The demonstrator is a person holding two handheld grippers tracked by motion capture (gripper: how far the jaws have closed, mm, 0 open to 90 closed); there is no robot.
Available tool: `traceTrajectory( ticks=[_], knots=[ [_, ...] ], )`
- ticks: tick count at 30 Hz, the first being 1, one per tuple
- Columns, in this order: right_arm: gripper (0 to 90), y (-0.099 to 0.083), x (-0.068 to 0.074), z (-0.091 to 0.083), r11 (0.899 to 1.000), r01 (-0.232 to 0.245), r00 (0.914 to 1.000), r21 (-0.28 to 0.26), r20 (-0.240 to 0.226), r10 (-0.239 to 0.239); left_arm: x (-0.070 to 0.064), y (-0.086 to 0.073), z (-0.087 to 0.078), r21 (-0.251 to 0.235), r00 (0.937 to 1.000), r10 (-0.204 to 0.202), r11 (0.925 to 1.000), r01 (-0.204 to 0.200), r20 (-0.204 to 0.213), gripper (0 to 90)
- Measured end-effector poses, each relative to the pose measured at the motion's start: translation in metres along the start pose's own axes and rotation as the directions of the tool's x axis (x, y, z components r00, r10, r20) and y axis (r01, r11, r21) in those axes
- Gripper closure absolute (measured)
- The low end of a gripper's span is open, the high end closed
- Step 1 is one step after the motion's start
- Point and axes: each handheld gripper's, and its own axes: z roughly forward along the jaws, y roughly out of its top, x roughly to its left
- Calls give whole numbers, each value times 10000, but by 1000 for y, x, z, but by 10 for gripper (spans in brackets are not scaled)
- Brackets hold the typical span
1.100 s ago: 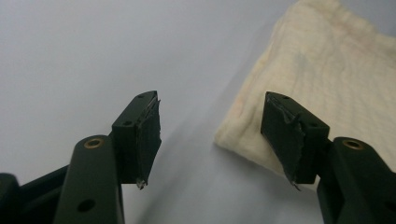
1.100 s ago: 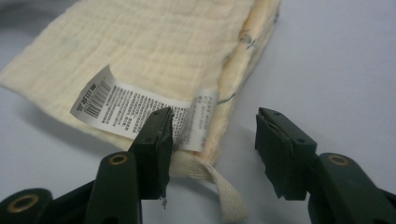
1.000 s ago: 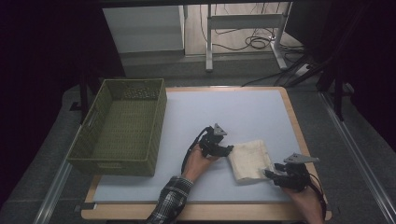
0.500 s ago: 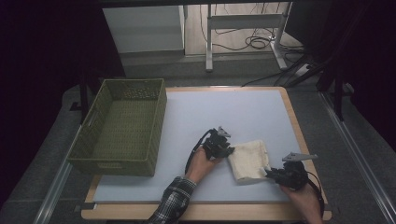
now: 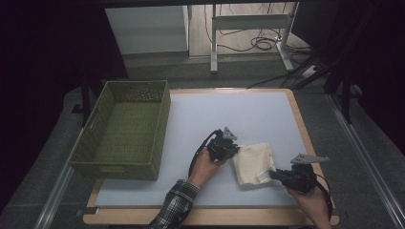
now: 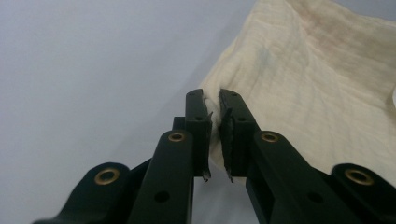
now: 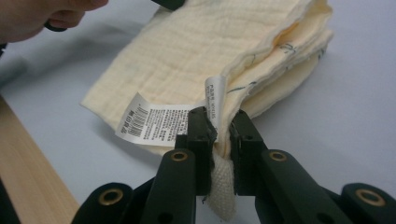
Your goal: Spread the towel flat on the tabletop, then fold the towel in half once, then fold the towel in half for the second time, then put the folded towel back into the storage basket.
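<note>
both claws are clenched on the folded cream cloth [image 5: 253, 163], one at each side of it. left gripper [image 5: 231, 148] bites the cloth's left edge: in the left gripper view its jaws [image 6: 213, 114] stand nearly together with a thin fold of the cream fabric [image 6: 317, 88] pinched between them. right gripper [image 5: 273, 174] grasps the near right corner, and in the right gripper view its jaws [image 7: 223, 126] squeeze a bunched bit of the cloth [image 7: 205, 51] right beside a white care label [image 7: 154, 122] printed with a barcode and small text (too fine to read). that label shows in the high view as a pale patch [image 5: 262, 177] at the cloth's near edge. the cloth lies flat on the pale blue-grey mat [image 5: 229, 114], in the near right part of the table, several layers thick where its folded edges show. a green woven basket [image 5: 125, 131] sits on the left of the table, well apart from the cloth. a plaid sleeve [image 5: 174, 210] comes in from the near edge behind the left hand [image 5: 205, 164], and the right hand [image 5: 310, 202] holds its gripper just off the table's near right corner, over the wooden border [image 5: 210, 217].
</note>
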Motion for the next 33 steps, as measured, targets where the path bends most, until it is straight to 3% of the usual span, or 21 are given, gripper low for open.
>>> traceTrajectory(
  ticks=[18, 33],
  knots=[
    [804, 24, 17, 7, 9972, 604, 9975, -446, -348, -619, 14, 5, -36, -192, 9982, 199, 9996, -210, -559, 819],
    [802, 40, 25, 16, 9952, 721, 9954, -667, -582, -760, 23, 8, -57, -156, 9947, 265, 9995, -282, -989, 817]
  ],
)
